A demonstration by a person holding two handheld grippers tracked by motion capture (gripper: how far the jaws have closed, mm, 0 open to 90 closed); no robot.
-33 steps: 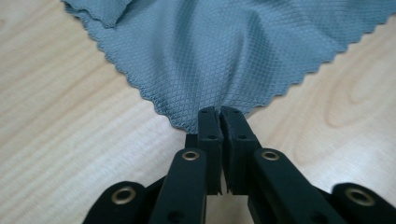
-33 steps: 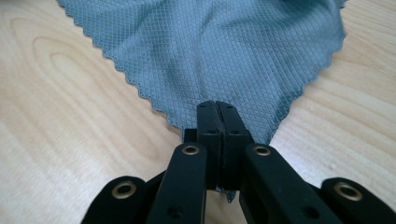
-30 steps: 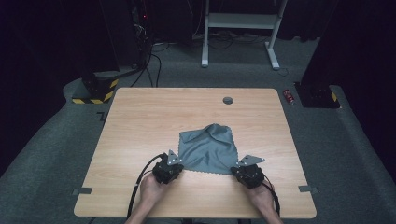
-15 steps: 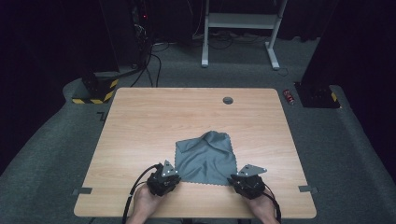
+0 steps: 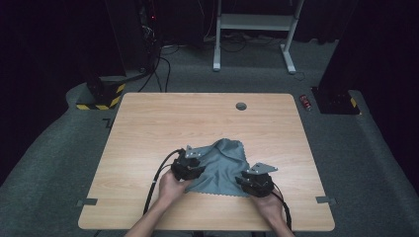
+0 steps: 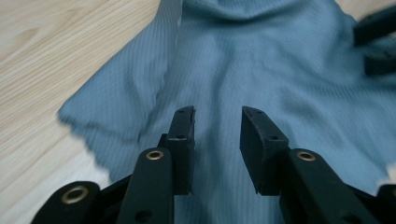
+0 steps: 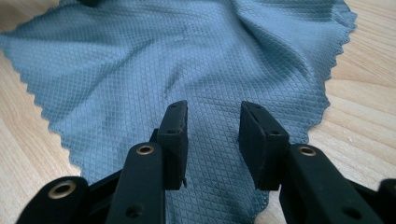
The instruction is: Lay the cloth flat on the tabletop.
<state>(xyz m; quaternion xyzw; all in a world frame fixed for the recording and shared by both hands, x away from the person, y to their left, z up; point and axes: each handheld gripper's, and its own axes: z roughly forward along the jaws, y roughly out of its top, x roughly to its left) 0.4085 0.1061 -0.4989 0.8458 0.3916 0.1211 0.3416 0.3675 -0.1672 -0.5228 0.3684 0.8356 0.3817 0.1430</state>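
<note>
Grey cloth (image 5: pixel 223 168) spread near the bench's (image 5: pixel 148 128) front edge, a little right of middle, mostly flat with a raised fold toward the far end. Left tongs (image 6: pixel 217 135) parted over the cloth's left part, nothing between the pads. Right tongs (image 7: pixel 212 135) likewise parted above the near right corner, gripping nothing. Probably placed at opposite sides so as to seize and stretch or fold the fabric. Long axis hard to call: roughly square, the bunched corner pointing toward the bench's far edge, the scalloped hem running along the front edge.

Cloth (image 6: pixel 280 60) cut off by top edge, blurred at right; near hem (image 7: pixel 219 205) hidden behind right claw (image 7: pixel 212 135)
</note>
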